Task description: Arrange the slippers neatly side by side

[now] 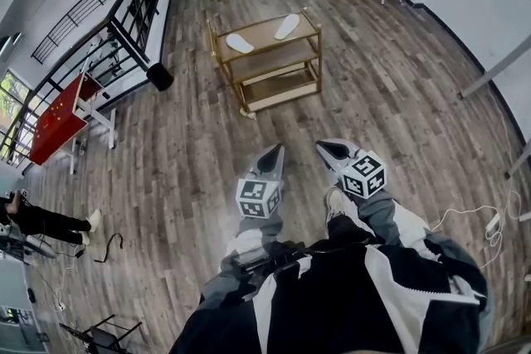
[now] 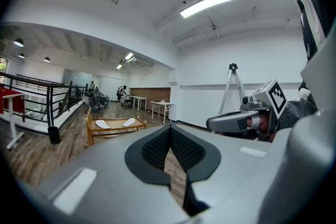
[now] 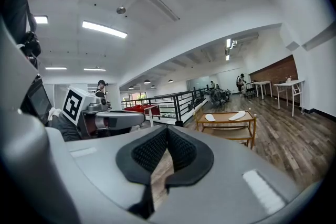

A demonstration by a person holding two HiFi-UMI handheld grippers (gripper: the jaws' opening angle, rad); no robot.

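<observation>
Slippers [image 1: 240,43]: two white ones on the top shelf of the cart [image 1: 261,36], apart and angled differently, so not yet paired. Wood floor [image 1: 166,145] separates the person from the cart, which is well apart from both grippers. Left gripper [image 1: 272,155] and right gripper [image 1: 332,149] point toward the cart, jaws fully closed and empty. Probably carried so for the approach.

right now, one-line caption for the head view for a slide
Left gripper and right gripper, shut and empty, point at a wooden cart with two white slippers apart on top.
</observation>
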